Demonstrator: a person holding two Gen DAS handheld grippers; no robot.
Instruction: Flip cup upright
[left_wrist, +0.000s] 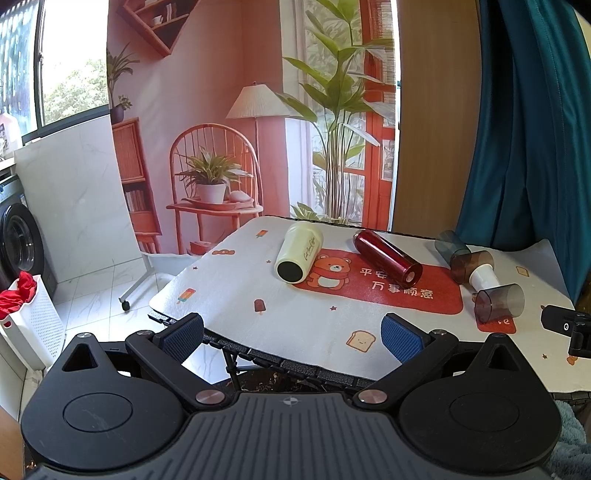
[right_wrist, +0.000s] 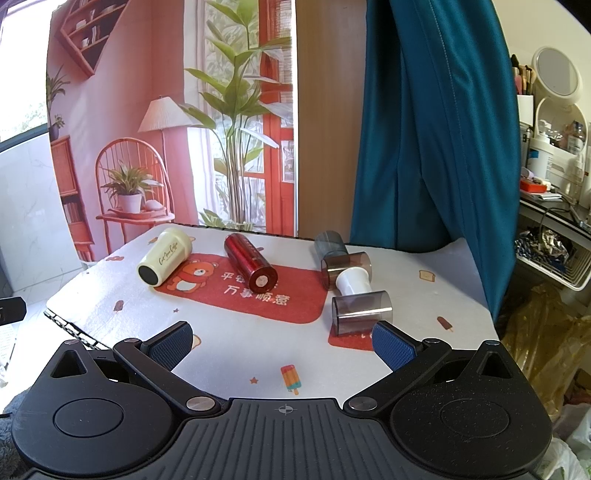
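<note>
Cups all on their sides on my table (right_wrist: 424, 295), cream cup (right_wrist: 164, 260) far left, red cup (right_wrist: 251, 264) beside it, smoky cup (right_wrist: 362, 312) nearest my right gripper (right_wrist: 282, 345), left gripper (left_wrist: 291, 338) spread wide too, both holding nothing.

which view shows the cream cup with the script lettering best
The right wrist view: the cream plastic cup with black script lettering lies on its side, lettering facing the camera, dark base toward it. The left wrist view shows it too, but with the lettering more foreshortened.
</note>
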